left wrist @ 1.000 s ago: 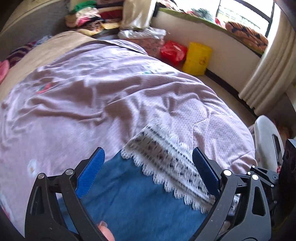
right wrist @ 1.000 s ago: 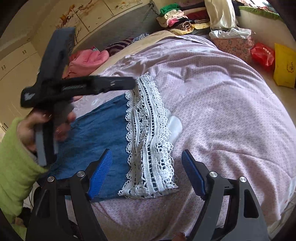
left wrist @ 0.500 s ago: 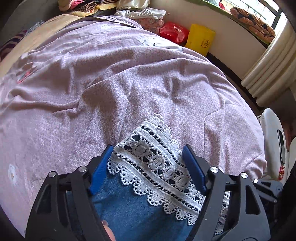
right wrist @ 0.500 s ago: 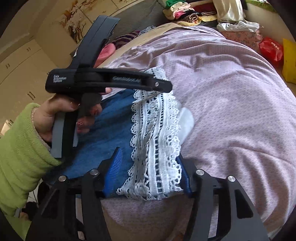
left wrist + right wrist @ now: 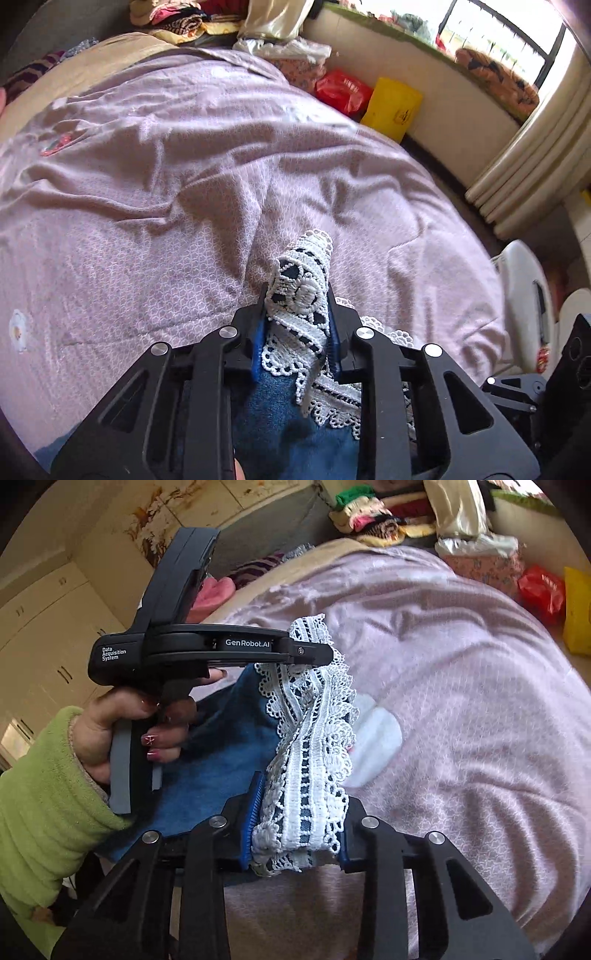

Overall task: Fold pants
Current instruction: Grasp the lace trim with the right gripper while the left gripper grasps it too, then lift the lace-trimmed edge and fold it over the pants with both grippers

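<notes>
Left wrist: your left claw (image 5: 295, 325) has just closed, pinching the lace hem (image 5: 301, 291) of the pants (image 5: 288, 424) on the bed (image 5: 147, 184). Keep tension even.

Right wrist: right claw (image 5: 295, 834) has just closed, clamped on the near hem end; left claw grips the far end. Lift both 2 together, level.

Matt denim pants (image 5: 221, 753) w/ openwork lace hem (image 5: 310, 768); matt cloth bedspread (image 5: 184, 184)
</notes>
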Motion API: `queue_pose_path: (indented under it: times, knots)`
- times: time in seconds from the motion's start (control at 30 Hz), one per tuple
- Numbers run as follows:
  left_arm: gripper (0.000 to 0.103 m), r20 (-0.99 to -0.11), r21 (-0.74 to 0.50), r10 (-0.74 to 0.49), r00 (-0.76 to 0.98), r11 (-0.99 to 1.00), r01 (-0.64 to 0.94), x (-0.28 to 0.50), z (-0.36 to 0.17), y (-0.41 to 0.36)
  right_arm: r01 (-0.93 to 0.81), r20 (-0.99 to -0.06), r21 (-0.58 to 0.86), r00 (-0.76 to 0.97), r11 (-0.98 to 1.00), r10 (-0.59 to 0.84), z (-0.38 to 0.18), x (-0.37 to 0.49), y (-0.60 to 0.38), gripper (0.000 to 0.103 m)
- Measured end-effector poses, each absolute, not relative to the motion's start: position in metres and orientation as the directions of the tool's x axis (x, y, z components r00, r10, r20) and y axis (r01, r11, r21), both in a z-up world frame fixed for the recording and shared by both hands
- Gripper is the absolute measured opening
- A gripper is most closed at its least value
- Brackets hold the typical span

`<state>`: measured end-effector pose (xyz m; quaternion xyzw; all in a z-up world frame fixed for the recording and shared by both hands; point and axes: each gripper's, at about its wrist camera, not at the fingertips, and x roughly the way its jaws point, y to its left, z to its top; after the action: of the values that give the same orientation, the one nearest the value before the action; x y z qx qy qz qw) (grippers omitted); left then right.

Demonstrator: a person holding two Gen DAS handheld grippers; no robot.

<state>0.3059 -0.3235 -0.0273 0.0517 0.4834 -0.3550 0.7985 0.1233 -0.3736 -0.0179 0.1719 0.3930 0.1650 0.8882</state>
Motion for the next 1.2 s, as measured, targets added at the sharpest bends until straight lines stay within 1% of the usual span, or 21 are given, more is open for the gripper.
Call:
queue_pose_path:
  times: [0.1,0.2,0.37,0.47,0.57,0.63,0.83,0.93,0.97,1.0,1.03,1.1,1.13,1.17,1.2]
  knots:
    - [0.017,-0.757,-0.326,-0.584,0.293,0.726,0.605,0.304,-0.011,-0.305,-0.189,-0.626,0.408,0.654,0.893,0.424,-0.003,0.117,-0.364,0.031]
    - [0.018,-0.708,-0.364,-0.631,0.317,0.711,0.602,0.300,0.007,-0.285,-0.231,-0.609,0.371,0.671,0.899,0.423,0.014,0.111,-0.350,0.031]
    - [0.018,-0.621,-0.401,-0.685,0.379,0.694,0.598,0.282,0.032,-0.237,-0.308,-0.585,0.311,0.683,0.899,0.437,0.041,0.104,-0.319,0.031]
    - [0.018,-0.592,-0.421,-0.696,0.406,0.697,0.580,0.273,0.037,-0.206,-0.358,-0.583,0.263,0.680,0.896,0.443,0.052,0.100,-0.293,0.031]
    - [0.018,-0.571,-0.442,-0.700,0.430,0.703,0.557,0.266,0.036,-0.174,-0.419,-0.582,0.213,0.671,0.882,0.459,0.056,0.095,-0.263,0.030]
    - [0.019,-0.567,-0.459,-0.693,0.445,0.714,0.529,0.263,0.029,-0.153,-0.456,-0.597,0.186,0.651,0.870,0.469,0.052,0.097,-0.239,0.030]
    - [0.020,-0.592,-0.495,-0.653,0.473,0.757,0.426,0.256,0.005,-0.110,-0.521,-0.665,0.147,0.577,0.841,0.474,0.017,0.104,-0.186,0.030]
    - [0.024,-0.586,-0.522,-0.644,0.491,0.764,0.379,0.250,-0.003,-0.088,-0.545,-0.685,0.122,0.558,0.829,0.468,0.005,0.103,-0.167,0.031]
    - [0.030,-0.590,-0.529,-0.638,0.495,0.769,0.359,0.249,-0.004,-0.082,-0.553,-0.687,0.112,0.557,0.825,0.467,0.002,0.103,-0.162,0.031]
    - [0.044,-0.589,-0.547,-0.638,0.497,0.767,0.336,0.248,-0.005,-0.074,-0.567,-0.695,0.091,0.553,0.819,0.460,-0.001,0.102,-0.155,0.031]
    - [0.049,-0.571,-0.581,-0.653,0.498,0.750,0.316,0.246,-0.006,-0.063,-0.580,-0.703,0.074,0.547,0.812,0.455,-0.004,0.101,-0.149,0.031]
    - [0.060,-0.553,-0.611,-0.657,0.512,0.738,0.286,0.242,-0.008,-0.048,-0.601,-0.707,0.054,0.541,0.797,0.456,-0.008,0.097,-0.141,0.033]
    - [0.062,-0.547,-0.628,-0.660,0.515,0.730,0.268,0.240,-0.010,-0.041,-0.620,-0.706,0.047,0.534,0.783,0.466,-0.009,0.094,-0.136,0.035]
    - [0.068,-0.535,-0.653,-0.667,0.519,0.716,0.246,0.237,-0.011,-0.032,-0.637,-0.707,0.045,0.524,0.770,0.475,-0.012,0.091,-0.131,0.042]
    - [0.072,-0.522,-0.675,-0.676,0.521,0.700,0.233,0.235,-0.013,-0.025,-0.655,-0.711,0.047,0.508,0.754,0.486,-0.015,0.089,-0.127,0.047]
